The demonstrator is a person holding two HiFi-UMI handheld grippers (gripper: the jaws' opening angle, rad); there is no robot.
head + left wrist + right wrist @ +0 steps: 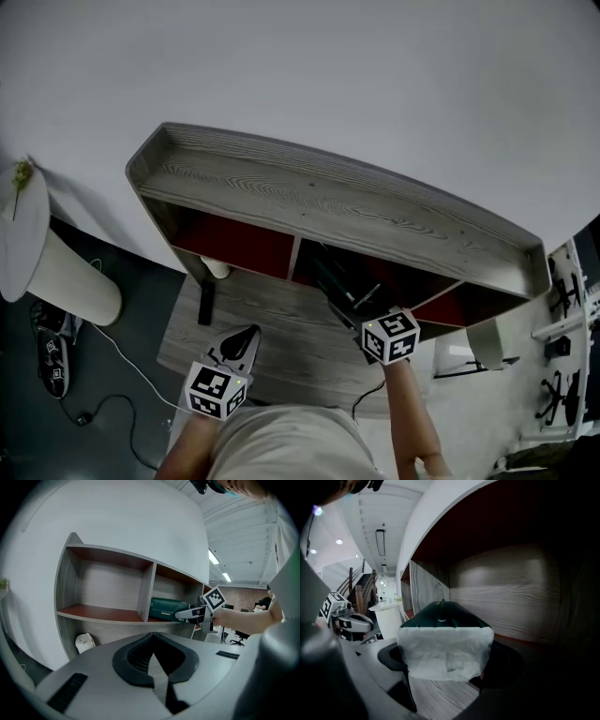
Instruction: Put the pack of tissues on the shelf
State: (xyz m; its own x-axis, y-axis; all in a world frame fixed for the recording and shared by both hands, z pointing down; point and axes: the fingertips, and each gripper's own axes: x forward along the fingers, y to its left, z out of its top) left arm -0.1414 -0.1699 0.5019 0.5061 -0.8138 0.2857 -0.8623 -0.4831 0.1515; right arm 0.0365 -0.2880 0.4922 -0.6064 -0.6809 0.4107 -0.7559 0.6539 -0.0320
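Observation:
The pack of tissues (166, 609) is dark green with a clear white end (443, 651). It lies in the right compartment of the grey wooden shelf (328, 202), low over the compartment floor. My right gripper (445, 665) is shut on its near end, reaching into that compartment (345, 292). In the left gripper view the right gripper (190, 614) shows alongside the pack. My left gripper (239, 343) hangs back over the desk (281, 328), shut with nothing in it (152, 657). The left compartment (101, 590) is bare.
A small white jar (85, 642) stands on the desk under the shelf's left end. A black bar (206, 302) lies near it. A white round table (23, 234) with a plant stands at the left. Cables (122, 366) and shoes lie on the floor.

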